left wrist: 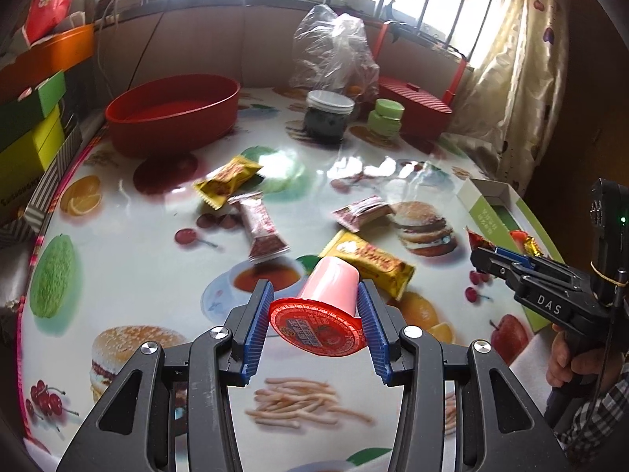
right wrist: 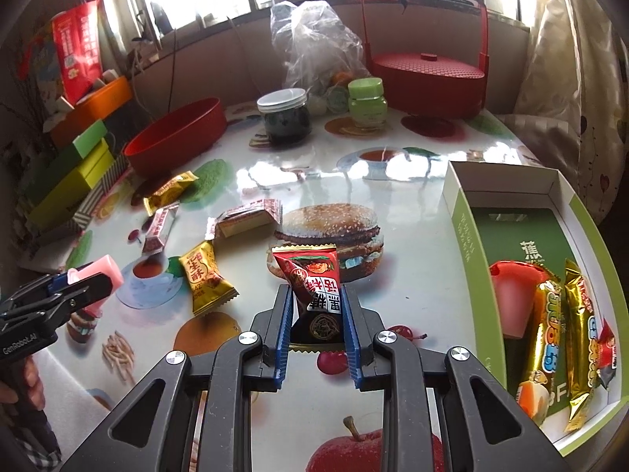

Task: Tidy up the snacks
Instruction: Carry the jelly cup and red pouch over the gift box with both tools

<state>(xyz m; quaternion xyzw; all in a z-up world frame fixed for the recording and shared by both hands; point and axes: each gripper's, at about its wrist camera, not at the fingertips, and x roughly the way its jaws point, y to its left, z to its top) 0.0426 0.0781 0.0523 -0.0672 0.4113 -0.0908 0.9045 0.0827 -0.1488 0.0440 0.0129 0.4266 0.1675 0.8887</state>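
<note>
- Snacks, loose: several packets (left wrist: 228, 185) lying on my fruit-print table (left wrist: 129, 236).
- Left gripper (left wrist: 314, 314): clamped on pink jelly cup (left wrist: 326, 287).
- Right gripper (right wrist: 316, 314): pinching red sachet (right wrist: 314, 279), beside green box (right wrist: 464, 232).

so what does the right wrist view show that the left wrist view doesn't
Only the right wrist view: the snacks inside the green box, a pink cup and gold bars.

Only the left wrist view: the red lid of the jelly cup in the left gripper.

Both: the right gripper shut on a red packet, the red bowl, the dark jar, loose snacks on the table.
</note>
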